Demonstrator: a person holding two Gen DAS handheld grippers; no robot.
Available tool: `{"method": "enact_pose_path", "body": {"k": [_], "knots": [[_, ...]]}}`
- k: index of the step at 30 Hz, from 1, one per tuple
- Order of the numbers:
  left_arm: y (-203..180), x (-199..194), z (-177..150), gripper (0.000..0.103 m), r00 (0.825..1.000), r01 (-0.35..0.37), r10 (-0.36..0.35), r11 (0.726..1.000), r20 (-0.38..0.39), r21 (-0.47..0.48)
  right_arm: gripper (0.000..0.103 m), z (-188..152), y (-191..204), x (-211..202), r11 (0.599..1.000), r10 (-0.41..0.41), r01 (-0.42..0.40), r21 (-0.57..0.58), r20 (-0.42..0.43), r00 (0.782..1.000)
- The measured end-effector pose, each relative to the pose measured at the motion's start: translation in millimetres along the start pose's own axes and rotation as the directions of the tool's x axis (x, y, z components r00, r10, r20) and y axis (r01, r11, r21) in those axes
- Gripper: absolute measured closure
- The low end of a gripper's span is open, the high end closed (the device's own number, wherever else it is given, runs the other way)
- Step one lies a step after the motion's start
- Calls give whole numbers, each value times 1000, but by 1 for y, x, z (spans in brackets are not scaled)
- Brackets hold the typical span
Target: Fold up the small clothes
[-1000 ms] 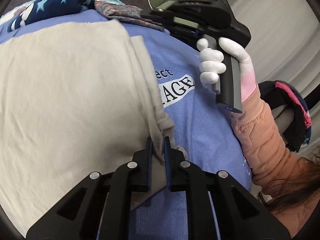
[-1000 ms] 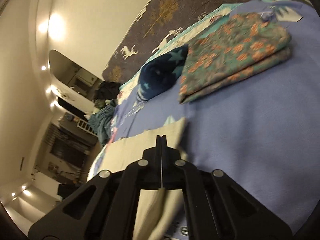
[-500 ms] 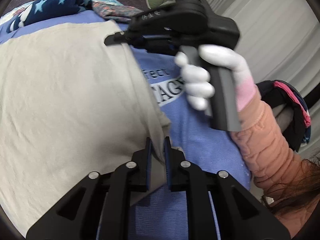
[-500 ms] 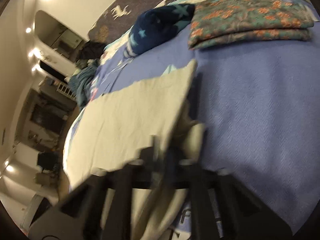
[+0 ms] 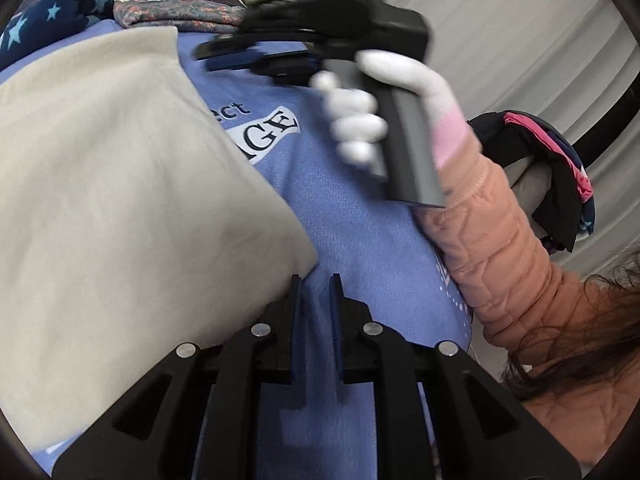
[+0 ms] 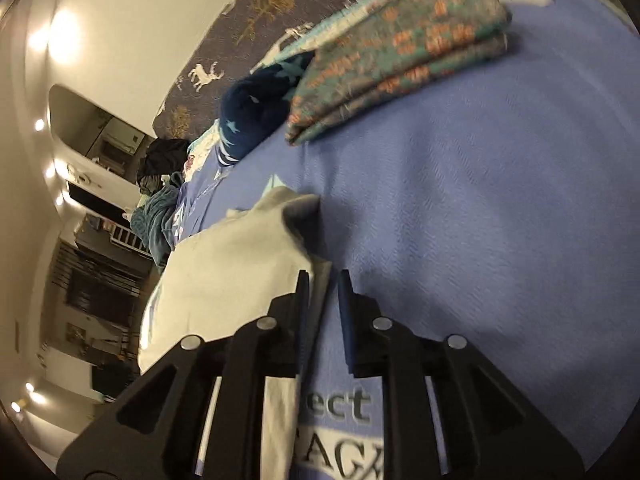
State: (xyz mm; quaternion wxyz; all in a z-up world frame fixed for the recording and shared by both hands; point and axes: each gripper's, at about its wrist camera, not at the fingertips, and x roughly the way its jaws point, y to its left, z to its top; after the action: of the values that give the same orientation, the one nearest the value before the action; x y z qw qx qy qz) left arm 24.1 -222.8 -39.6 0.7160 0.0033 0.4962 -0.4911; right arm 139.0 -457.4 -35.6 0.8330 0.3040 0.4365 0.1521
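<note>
Nearest, at 6 o'clock in the left wrist view, left gripper (image 5: 316, 280) slightly parted, gripping nothing, bare blue blanket (image 5: 360, 232) between the fingers, beige cloth (image 5: 120, 184) lying flat just beside at 9 o'clock. In the right wrist view, right gripper (image 6: 322, 276) at 6 o'clock, just been opening, narrow gap, cloth (image 6: 236, 272) edge lying in the gap but pads not pressing it. Farther, toward 1 o'clock in the left view, gloved right hand (image 5: 360, 120) on the other tool's handle; farthest in the right view, folded floral garment (image 6: 400, 56) at 12 o'clock, navy star garment (image 6: 256, 116) at 10 o'clock.
</note>
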Motion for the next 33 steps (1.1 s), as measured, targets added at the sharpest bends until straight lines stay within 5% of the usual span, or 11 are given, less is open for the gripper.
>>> {"method": "enact_pose_path", "body": {"k": [6, 12, 14, 16, 19, 23, 30, 33], "knots": [[12, -28, 0, 73, 992, -94, 95, 995, 88, -18, 75, -49, 29, -39, 986, 64, -74, -149, -69, 996], [62, -60, -10, 67, 941, -293, 312, 944, 129, -152, 65, -120, 26, -55, 975, 155, -184, -128, -204, 967], [85, -70, -19, 70, 914, -353, 385, 909, 125, -220, 89, -140, 26, -42, 981, 40, -81, -176, -225, 974], [100, -81, -23, 72, 921, -309, 359, 910, 153, -274, 88, -141, 25, -48, 983, 19, -53, -178, -187, 982], [101, -98, -35, 71, 899, -331, 397, 893, 187, -303, 81, -130, 29, -66, 984, -55, 37, -175, -99, 994], [110, -143, -64, 71, 843, -359, 476, 845, 251, -396, 74, -120, 53, -80, 968, -73, 60, -243, -44, 996], [139, -239, -155, 70, 689, -375, 658, 681, 302, -629, 66, -119, 119, -43, 932, -78, 48, -359, -72, 994], [150, -273, -192, 71, 652, -345, 688, 643, 319, -683, 66, -122, 158, -14, 915, -69, 23, -402, -101, 993]]}}
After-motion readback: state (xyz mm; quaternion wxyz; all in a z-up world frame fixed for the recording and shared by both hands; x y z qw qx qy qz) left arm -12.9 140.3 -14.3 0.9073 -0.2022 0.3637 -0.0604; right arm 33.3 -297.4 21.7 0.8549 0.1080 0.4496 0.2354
